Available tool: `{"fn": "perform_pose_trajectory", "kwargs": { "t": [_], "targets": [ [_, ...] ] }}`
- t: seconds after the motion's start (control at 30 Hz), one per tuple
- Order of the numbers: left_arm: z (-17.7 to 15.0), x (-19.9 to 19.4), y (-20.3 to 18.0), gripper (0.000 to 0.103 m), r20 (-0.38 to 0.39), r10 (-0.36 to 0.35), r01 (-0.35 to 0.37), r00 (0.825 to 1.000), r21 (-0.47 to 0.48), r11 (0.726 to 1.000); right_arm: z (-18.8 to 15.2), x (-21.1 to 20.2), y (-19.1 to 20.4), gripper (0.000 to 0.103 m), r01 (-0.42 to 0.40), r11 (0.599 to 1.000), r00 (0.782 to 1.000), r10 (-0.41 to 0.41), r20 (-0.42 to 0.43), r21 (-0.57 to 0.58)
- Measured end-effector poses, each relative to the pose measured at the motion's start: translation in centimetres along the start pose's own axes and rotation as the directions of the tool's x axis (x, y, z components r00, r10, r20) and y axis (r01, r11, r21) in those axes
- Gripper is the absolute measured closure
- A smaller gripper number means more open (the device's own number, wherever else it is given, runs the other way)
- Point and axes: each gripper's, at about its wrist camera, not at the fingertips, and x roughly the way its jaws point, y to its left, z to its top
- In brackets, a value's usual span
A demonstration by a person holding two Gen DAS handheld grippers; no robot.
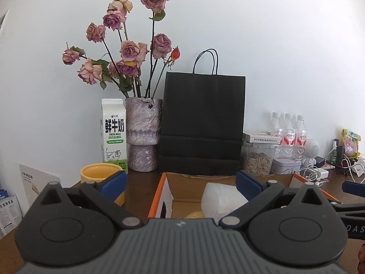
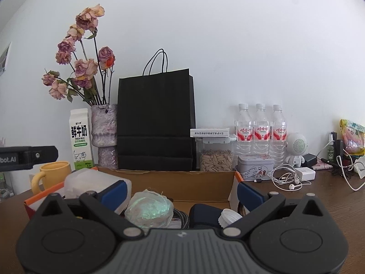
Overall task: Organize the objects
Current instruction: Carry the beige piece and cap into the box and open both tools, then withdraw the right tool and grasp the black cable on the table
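Note:
An open cardboard box with an orange rim [image 1: 159, 189] sits on the brown table right in front of both grippers. In the left wrist view it holds a translucent white plastic container [image 1: 222, 198]. My left gripper [image 1: 181, 186] is open over the box's left part, with nothing between its blue pads. My right gripper [image 2: 181, 194] is open as well, above an iridescent wrapped ball [image 2: 148, 210], a white cap [image 2: 229, 217] and the same plastic container [image 2: 91, 182]. A yellow mug [image 1: 98, 173] stands just left of the box.
Along the wall stand a milk carton [image 1: 113, 134], a vase of dried roses [image 1: 143, 134] and a black paper bag [image 2: 156, 123]. To the right are a seed jar [image 2: 215, 158], three water bottles [image 2: 261, 132], a tin [image 2: 254, 166], white earphones [image 2: 287, 180] and a small white speaker [image 2: 296, 146].

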Motion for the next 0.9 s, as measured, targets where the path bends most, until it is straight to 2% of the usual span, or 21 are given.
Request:
{"fn": "perform_pose_trajectory", "kwargs": {
  "t": [0.17, 0.3, 0.53, 0.77, 0.9],
  "targets": [
    [-1.1, -2.3, 0.9, 0.000, -0.013, 0.017, -0.018, 1.000, -0.030, 0.999, -0.4, -2.2, 0.6, 0.000, -0.005, 1.000, 1.000, 0.005, 0.001, -0.014],
    [-2.3, -4.0, 2.0, 0.000, -0.055, 0.021, -0.024, 0.998, -0.056, 0.998, -0.9, -4.0, 1.0, 0.000, -0.004, 1.000, 1.000, 0.004, -0.013, -0.017],
    [-3.6, -5.8, 3.1, 0.000, -0.105, 0.000, -0.008, 0.995, -0.080, 0.997, -2.1, -6.6, 1.9, 0.000, -0.012, 0.999, 0.998, 0.010, -0.054, -0.044],
    [-4.6, -5.3, 3.3, 0.000, -0.212, -0.024, 0.006, 0.977, -0.085, 0.996, -3.1, -6.9, 3.4, 0.000, -0.071, 0.996, 0.980, 0.059, -0.189, -0.055],
    [-5.0, -5.0, 3.0, 0.000, -0.251, -0.036, 0.018, 0.967, -0.074, 0.997, -3.5, -5.3, 4.4, 0.000, -0.092, 0.994, 0.945, 0.069, -0.321, -0.056]
  ]
}}
